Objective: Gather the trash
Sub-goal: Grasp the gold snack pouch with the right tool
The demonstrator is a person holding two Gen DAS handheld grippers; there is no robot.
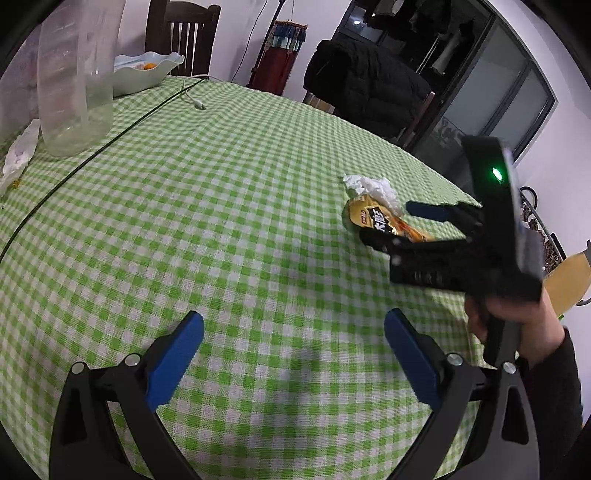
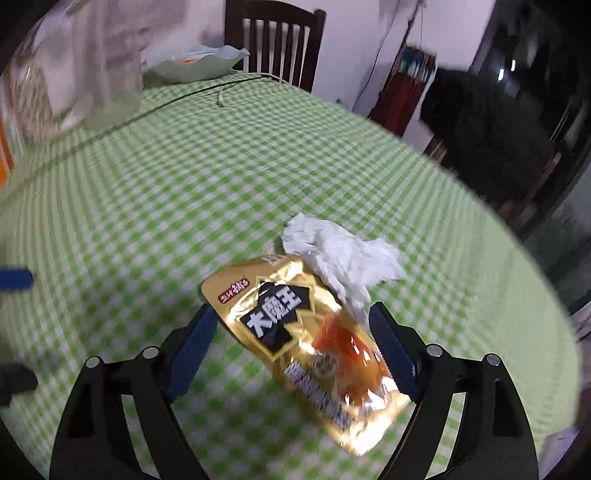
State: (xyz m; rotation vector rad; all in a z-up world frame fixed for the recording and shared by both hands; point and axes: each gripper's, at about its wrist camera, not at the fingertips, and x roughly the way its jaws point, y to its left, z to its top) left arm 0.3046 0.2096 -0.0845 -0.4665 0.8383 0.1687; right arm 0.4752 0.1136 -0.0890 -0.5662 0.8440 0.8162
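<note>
A green-and-white checked tablecloth (image 1: 229,221) is seen spread across the whole table, filling both views. At eleven o'clock in the left wrist view a tall clear plastic container (image 1: 74,81) is stood on the cloth, with a pale scalloped bowl (image 1: 146,72) just behind it and a dark wooden chair (image 1: 184,33) beyond the far edge. A dark cable (image 1: 110,138) is run diagonally over the cloth from the nine o'clock edge toward the bowl. At three o'clock in that view the right gripper (image 1: 384,225) is held low over the cloth, a hand (image 1: 513,317) wrapped round its handle. The left gripper (image 1: 293,350) is held at six o'clock with its blue pads spread wide and nothing but cloth between them. Now the right wrist view: the right gripper (image 2: 291,343) is also spread wide, and the gold snack wrapper (image 2: 295,347) is framed between its blue fingers (image 2: 192,350), lying flat on the cloth; whether the pads touch it cannot be told. A crumpled white tissue (image 2: 340,254) is lying at the wrapper's one o'clock corner, touching it.
</note>
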